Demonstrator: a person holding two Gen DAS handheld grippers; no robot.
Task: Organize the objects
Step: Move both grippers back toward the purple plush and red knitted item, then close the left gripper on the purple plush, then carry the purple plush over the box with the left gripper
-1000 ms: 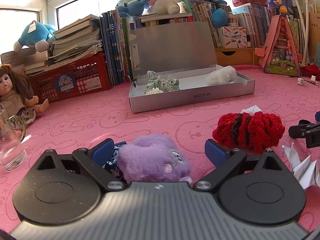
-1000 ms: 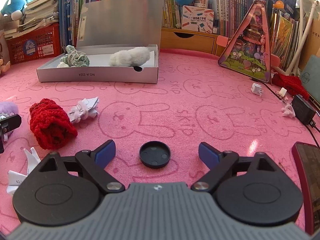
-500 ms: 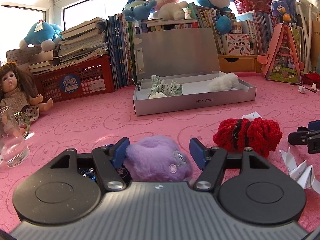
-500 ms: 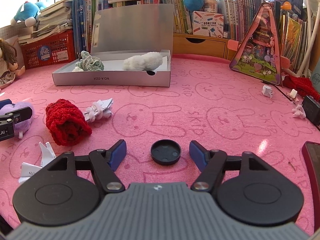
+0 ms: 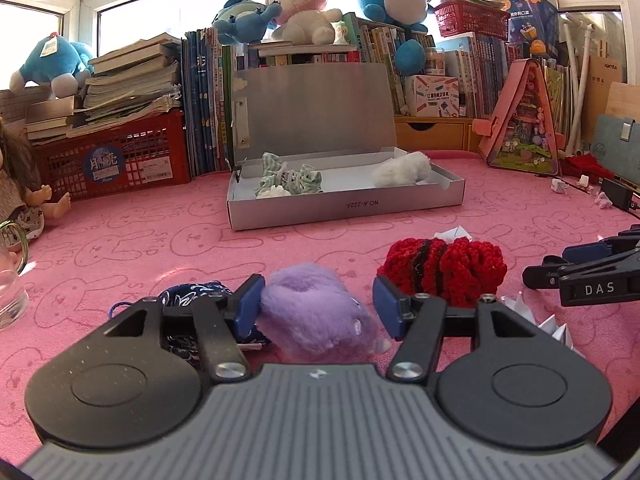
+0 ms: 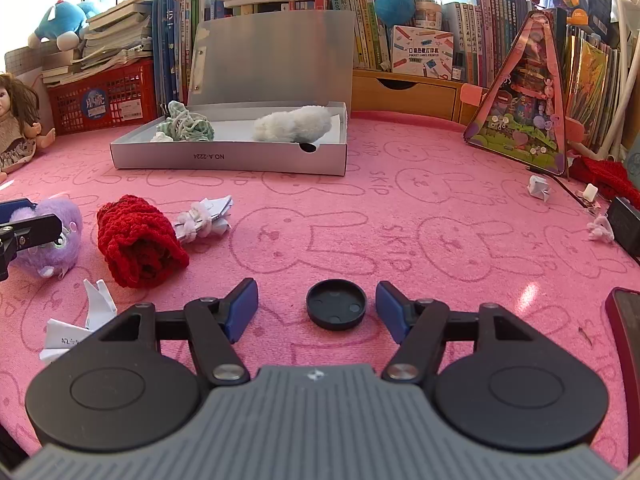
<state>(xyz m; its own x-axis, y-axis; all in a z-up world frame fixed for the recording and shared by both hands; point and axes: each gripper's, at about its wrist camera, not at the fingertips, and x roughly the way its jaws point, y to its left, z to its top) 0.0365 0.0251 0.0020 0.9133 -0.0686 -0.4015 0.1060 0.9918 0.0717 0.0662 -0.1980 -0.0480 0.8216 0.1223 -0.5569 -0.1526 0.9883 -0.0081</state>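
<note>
"SKIP" cloth (image 6: 400, 208), "NO.A-2224" box (image 6: 224, 158); left fingers (image 5: 250, 304) on plush (image 5: 316, 320), right fingers (image 6: 240, 308) around cap (image 6: 336, 304), both just narrowed.

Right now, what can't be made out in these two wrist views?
- Dark blue patterned cloth: left wrist view, mostly hidden behind the left gripper's fingers.
- Purple plush toy: same view, whether the right-side pad touches it; fur blurs the gap.
- Glass mug: cut off by the left edge.
- Doll: right wrist view, partly cut off by the left edge.
- Dark red flat object: right edge cuts it; unidentifiable.
</note>
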